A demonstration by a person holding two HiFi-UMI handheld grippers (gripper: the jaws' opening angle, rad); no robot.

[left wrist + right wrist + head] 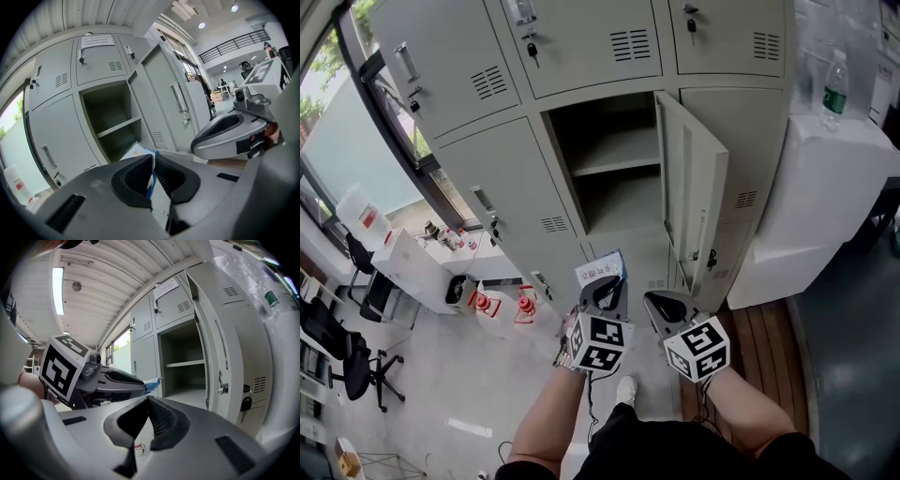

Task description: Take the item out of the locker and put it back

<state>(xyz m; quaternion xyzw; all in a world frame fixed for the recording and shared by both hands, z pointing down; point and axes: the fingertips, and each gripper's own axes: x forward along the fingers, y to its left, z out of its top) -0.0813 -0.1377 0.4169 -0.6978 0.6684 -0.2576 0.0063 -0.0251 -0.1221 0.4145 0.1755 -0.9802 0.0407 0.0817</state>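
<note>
My left gripper (pixel 152 158) has its jaws closed on the item (pixel 602 270), a thin white-and-blue packet. I pinch it by its lower edge, so most of it sticks out past the tips and points toward the locker (pixel 581 56). That way the free end can go in first. The item is outside the locker, in the air in front of the open compartment (pixel 623 202) and lower than its floor. The compartment looks bare, both on its shelf (pixel 619 155) and below it. The door (pixel 694 192) stands swung wide to the right, leaving the opening clear. My right gripper (pixel 147 401) hangs just beside the left with its jaws closed together on nothing. With the door already open, I judge it has no job here. Putting the item back looks like the step in hand.
</note>
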